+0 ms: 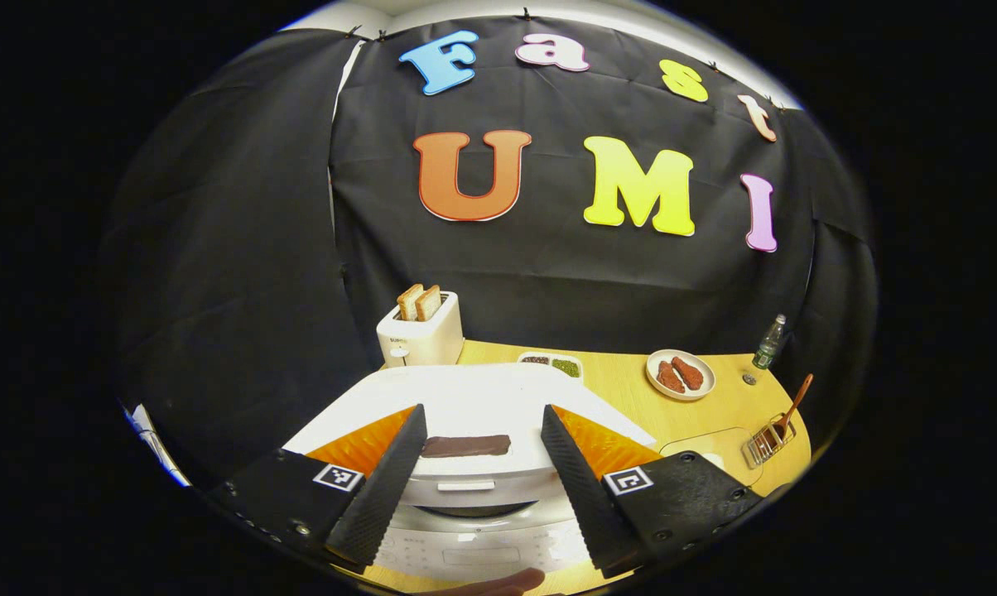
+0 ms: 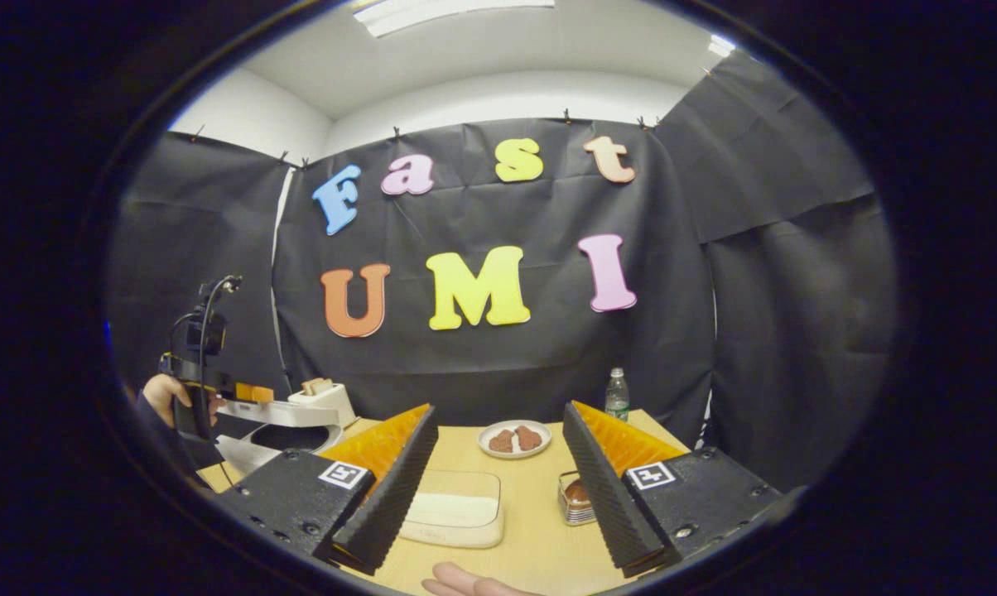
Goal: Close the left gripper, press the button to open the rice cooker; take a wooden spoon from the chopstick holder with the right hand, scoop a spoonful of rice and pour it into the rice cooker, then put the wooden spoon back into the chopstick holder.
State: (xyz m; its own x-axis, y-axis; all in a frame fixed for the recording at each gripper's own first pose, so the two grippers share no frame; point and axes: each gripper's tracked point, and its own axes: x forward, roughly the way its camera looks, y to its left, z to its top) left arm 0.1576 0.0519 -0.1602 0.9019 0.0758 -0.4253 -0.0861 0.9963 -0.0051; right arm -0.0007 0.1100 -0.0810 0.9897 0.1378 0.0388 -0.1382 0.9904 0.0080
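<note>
The left claw (image 1: 482,434) hovers just above the white rice cooker (image 1: 465,414), its 2 fingers spread wide and holding nothing; between them lies the dark strip on the cooker's lid, with the front latch button (image 1: 465,486) just below. In the left gripper view the lid looks down and flat, so I judge step 1 is in hand and not yet done: the fingers have to come together before they can press the button. In the right gripper view the cooker (image 2: 279,426) sits at the far left of the wooden surface (image 2: 540,530), with the other gripper and the hand holding it above it; whether the lid is raised there is hard to tell. The right claw (image 2: 498,476) is also wide open and empty, waiting over the surface near a shallow white tray of rice (image 2: 457,505). The wooden spoon (image 1: 797,401) stands tilted in the wire chopstick holder (image 1: 768,443) at the right edge of the surface. Behind are a toaster (image 1: 420,331) with 2 slices, a plate of meat (image 1: 681,374) and a bottle (image 1: 769,341). The next move calls for closing the left fingers, then lowering onto the button.
</note>
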